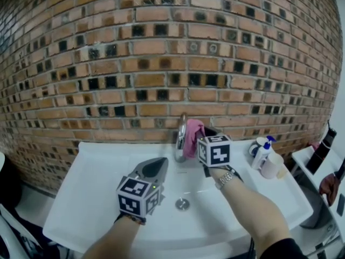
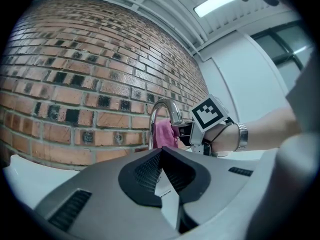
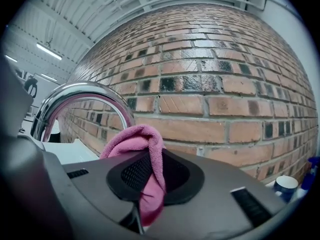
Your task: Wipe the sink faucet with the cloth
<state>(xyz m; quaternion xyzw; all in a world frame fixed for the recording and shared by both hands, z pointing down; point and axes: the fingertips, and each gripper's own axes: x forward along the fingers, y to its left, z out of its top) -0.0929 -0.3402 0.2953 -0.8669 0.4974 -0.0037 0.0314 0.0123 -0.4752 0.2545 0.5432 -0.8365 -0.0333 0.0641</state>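
Right gripper view: soft pink cloth is pinched tight in the right tool | tall curved shiny metal faucet is seen just beside it, on its left | left tool is seen closed on nothing, farther from the faucet

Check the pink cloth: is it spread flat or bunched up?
Bunched. The pink cloth is pinched into a folded wad between the fingers of the right gripper, beside the faucet.
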